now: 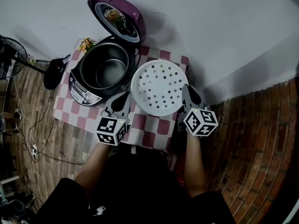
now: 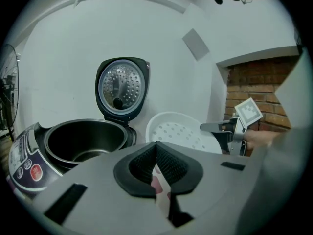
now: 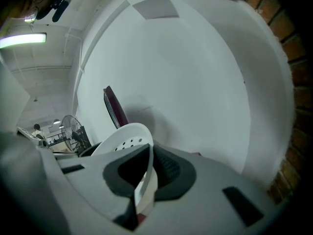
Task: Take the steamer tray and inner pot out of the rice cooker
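Right gripper [image 3: 148, 150] pinches the white steamer tray [image 1: 159, 87] by its rim, over the checkered table [image 1: 150, 125] beside the open rice cooker [image 1: 78, 91]. Left gripper [image 2: 156, 152] pressed together, empty, just beside the tray. Inner pot [image 1: 105, 68] sits in the cooker.

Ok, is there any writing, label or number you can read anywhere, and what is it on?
Nothing reads clearly.
Rice cooker control panel: rows of print, too small to read.
Red round sticker on the cooker's front: blurred.
Marker cubes: black-and-white squares only, no words.
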Available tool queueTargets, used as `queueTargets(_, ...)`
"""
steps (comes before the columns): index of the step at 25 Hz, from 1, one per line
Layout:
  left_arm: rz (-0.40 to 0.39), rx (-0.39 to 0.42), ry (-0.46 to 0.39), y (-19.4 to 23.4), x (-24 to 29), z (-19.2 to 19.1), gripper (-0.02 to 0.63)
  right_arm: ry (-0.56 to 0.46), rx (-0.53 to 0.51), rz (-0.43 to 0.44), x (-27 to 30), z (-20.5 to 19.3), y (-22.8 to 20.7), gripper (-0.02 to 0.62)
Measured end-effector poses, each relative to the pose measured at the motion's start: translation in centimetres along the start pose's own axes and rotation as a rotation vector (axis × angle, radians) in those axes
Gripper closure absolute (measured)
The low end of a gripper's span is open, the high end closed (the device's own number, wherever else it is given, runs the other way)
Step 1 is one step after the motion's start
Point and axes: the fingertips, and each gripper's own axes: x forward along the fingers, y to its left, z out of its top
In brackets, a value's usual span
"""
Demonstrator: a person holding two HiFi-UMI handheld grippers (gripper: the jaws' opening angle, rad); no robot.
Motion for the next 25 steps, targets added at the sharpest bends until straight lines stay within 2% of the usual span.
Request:
queueTargets(11, -0.015, 0.010, 0.107, -0.1, 1.7, -4.7, 0.603, 0.087, 0.066, -0.060, 0.1, -5.6, -3.1, 0.571)
queueTargets(20, -0.027, 0.013, 0.159, 0.7, 3.0, -7.6, 0.603, 0.156, 0.108, -0.083, 2.1, -10.2, -4.4, 0.571)
queueTargets(25, -0.010, -0.017, 0.191, 1.6, 3.4, -9.1, 0.603, 0.183, 0.115, -0.090, 3.2, -11.8, -4.8, 0.570)
